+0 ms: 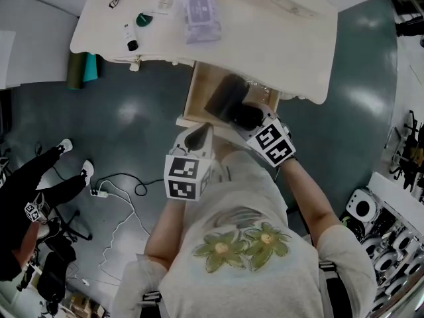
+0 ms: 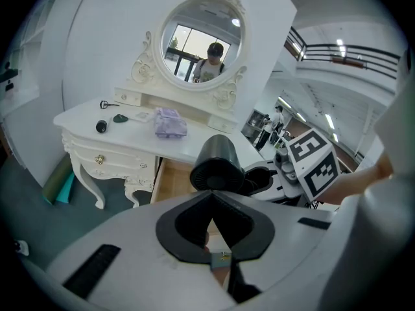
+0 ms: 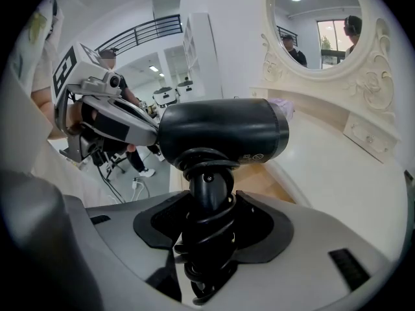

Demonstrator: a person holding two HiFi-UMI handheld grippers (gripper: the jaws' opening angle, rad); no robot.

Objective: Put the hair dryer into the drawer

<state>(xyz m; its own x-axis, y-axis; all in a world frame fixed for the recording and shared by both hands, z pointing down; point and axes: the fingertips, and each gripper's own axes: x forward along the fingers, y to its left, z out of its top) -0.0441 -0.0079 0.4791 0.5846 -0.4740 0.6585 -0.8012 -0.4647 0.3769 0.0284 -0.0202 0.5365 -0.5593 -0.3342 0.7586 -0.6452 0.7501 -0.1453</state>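
1. Above the open drawer [image 1: 198,90] under the desk [image 1: 265,45], the head view shows the hair dryer [image 1: 230,100] held.
2. Only the right gripper view shows the right tongs [image 3: 207,203] pinching its cord-wrapped handle.
3. The left gripper view shows the left tongs [image 2: 211,203] pressed together, empty.
4. The dryer hides much of the drawer's inside.

The head view looks steeply down onto the left gripper [image 1: 199,135] and right gripper [image 1: 246,116]. Each gripper view sits close behind its own jaws, facing forward. All three share the hair dryer [image 1: 228,98] just ahead.
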